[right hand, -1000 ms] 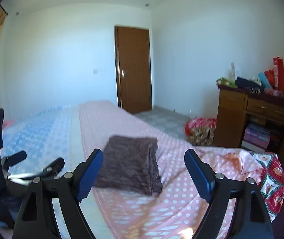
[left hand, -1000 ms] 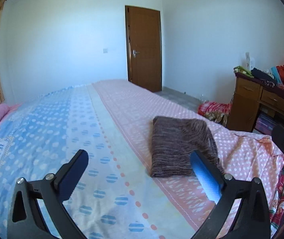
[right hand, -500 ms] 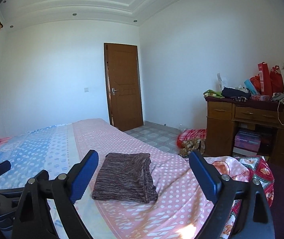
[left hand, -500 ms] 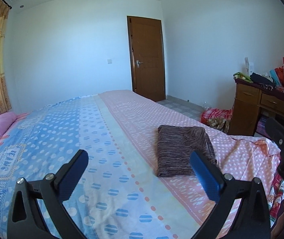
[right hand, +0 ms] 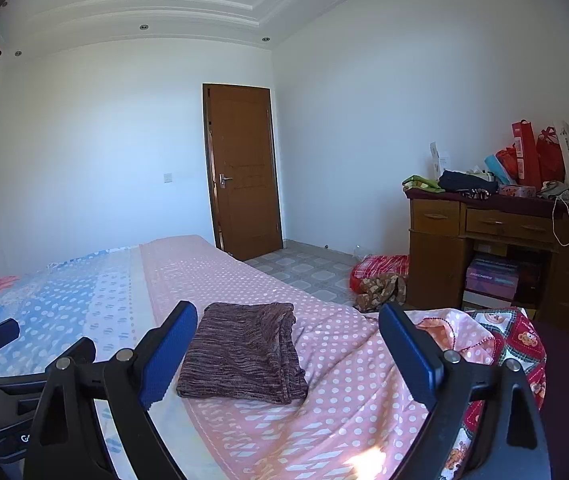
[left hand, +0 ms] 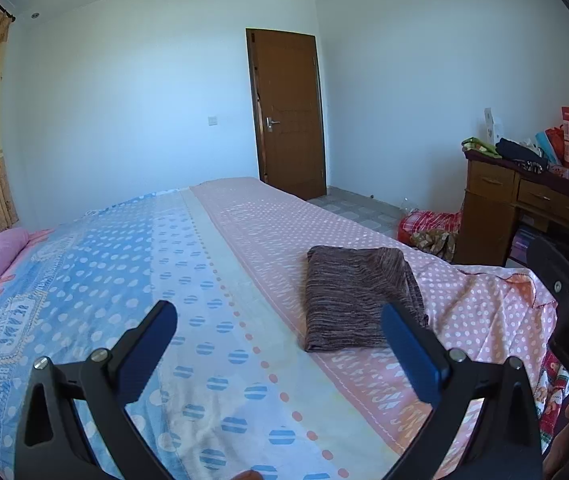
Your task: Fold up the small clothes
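brown garment [right hand: 244, 354] folded flat, near right of bed [left hand: 212, 264] | left gripper [left hand: 280, 344] released, empty | right gripper [right hand: 288, 344] jaws just widened, nothing between — fold looks done

A folded brown knitted garment [right hand: 244, 354] is laid on the pink dotted bedsheet [right hand: 336, 364]. A wooden desk [right hand: 496, 248] is placed to its right, a brown wooden door [right hand: 244, 168] behind the bed.

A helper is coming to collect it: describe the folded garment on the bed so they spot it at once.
Start at the bed with the dotted sheet. On its pink half, towards the desk, lies the folded garment. It is a flat, dark brown-purple streaky knit, the only dark thing on the pale sheet.
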Motion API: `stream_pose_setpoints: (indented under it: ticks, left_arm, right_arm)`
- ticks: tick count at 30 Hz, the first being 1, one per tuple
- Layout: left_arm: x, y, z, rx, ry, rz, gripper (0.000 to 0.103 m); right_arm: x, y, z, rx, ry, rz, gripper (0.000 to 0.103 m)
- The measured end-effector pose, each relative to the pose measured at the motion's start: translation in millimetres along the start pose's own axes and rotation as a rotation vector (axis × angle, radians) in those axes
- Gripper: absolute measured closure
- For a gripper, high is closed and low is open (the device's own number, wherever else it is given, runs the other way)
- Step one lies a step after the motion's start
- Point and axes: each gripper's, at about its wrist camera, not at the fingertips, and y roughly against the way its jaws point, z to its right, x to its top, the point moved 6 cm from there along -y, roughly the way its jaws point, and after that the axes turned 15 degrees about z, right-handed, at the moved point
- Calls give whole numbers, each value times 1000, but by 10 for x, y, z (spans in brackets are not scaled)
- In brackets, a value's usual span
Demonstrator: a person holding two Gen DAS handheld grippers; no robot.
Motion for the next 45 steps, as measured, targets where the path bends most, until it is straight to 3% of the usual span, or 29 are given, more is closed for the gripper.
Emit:
stream_pose_setpoints:
  ticks: [28,39,45]
  left_arm:
    - [-142,-103,-27,40,-28,-61,0]
    - [-121,-106,-29,35,-26,-60,0]
    - [-108,-118,-67,78,-27,-33,0]
  right_arm:
    - [-157,-87,59,-4,-15,-47,10]
    - [-185,-109,95,-11,-29,-60,10]
    - [-189,-123,92,-10,-26,-65,10]
